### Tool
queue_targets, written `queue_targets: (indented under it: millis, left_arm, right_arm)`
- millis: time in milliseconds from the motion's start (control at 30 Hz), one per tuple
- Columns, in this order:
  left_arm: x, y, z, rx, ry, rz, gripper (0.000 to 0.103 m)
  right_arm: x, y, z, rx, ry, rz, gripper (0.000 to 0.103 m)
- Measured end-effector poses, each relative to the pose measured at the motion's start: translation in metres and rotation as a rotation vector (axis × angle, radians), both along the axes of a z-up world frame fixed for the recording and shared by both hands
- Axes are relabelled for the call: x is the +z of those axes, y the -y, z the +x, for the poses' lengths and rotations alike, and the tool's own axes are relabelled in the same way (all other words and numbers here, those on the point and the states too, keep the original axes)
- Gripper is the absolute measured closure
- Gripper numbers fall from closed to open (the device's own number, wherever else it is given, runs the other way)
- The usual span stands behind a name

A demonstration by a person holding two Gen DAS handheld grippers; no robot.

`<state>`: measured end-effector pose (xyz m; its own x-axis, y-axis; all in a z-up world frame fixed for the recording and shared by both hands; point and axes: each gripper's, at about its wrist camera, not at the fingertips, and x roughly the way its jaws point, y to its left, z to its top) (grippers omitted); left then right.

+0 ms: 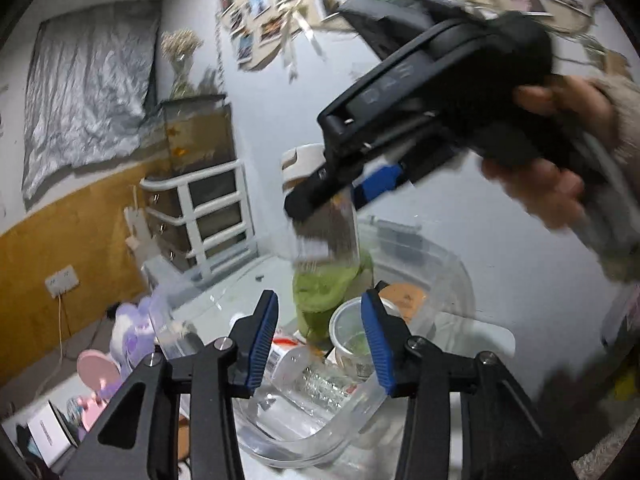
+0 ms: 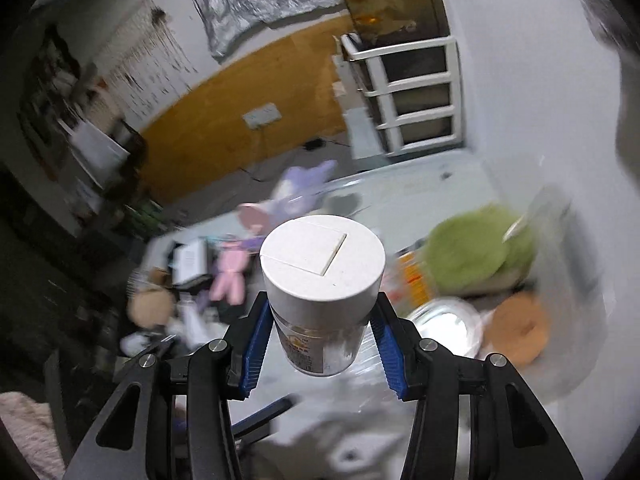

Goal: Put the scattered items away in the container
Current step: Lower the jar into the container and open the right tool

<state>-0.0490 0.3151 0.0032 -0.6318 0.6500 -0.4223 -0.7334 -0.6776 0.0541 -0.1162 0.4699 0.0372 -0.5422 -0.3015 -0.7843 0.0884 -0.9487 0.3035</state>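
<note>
Sitting clamped between the right hand-held gripper (image 2: 322, 354) pads, white-capped jar (image 2: 322, 276)

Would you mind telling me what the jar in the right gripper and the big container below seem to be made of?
The jar looks like clear glossy plastic or glass, since the background shows through it; its lid is matte white, probably plastic. The container seems thin clear plastic: see-through wall, soft highlights along its rim.
</note>
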Motion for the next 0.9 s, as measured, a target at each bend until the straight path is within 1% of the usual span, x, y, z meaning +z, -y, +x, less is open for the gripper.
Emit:
queue_targets:
  millis: [67,133,267,333,400,467,500,567,667,733,900]
  left_arm:
    - [-0.005,0.003,-0.006,0.037,0.031,0.003,0.060]
    - [-0.009,0.009,-0.010,0.080,0.049,0.002,0.060]
    - [-0.017,0.030,-0.017,0.193,0.079,-0.010,0.060]
    - [-0.020,0.042,-0.016,0.245,0.092,-0.009,0.060]
    - [-0.022,0.053,-0.017,0.290,0.099,-0.009,0.060]
    - [-0.024,0.062,-0.018,0.331,0.105,-0.009,0.060]
    - [-0.026,0.066,-0.019,0.343,0.109,-0.008,0.060]
    - [-0.028,0.072,-0.020,0.368,0.116,-0.006,0.060]
    - [-0.031,0.077,-0.023,0.384,0.124,-0.008,0.060]
    - [-0.032,0.078,-0.024,0.385,0.125,-0.009,0.060]
    - [-0.031,0.078,-0.024,0.368,0.121,-0.013,0.060]
  right_arm:
    - [-0.009,-0.007,-0.024,0.031,0.049,0.057,0.053]
    - [-0.025,-0.010,-0.051,0.074,0.110,0.114,0.053]
    - [-0.072,0.003,-0.099,0.186,0.290,0.218,0.053]
    - [-0.091,0.007,-0.112,0.224,0.372,0.255,0.053]
    - [-0.116,0.011,-0.123,0.245,0.463,0.326,0.053]
    - [-0.129,0.014,-0.129,0.259,0.506,0.387,0.053]
    - [-0.135,0.015,-0.131,0.266,0.523,0.398,0.053]
    - [-0.145,0.015,-0.135,0.273,0.554,0.392,0.053]
    - [-0.149,0.009,-0.140,0.221,0.566,0.350,0.052]
    - [-0.144,0.007,-0.141,0.193,0.544,0.335,0.051]
    - [-0.111,-0.005,-0.140,0.144,0.445,0.245,0.051]
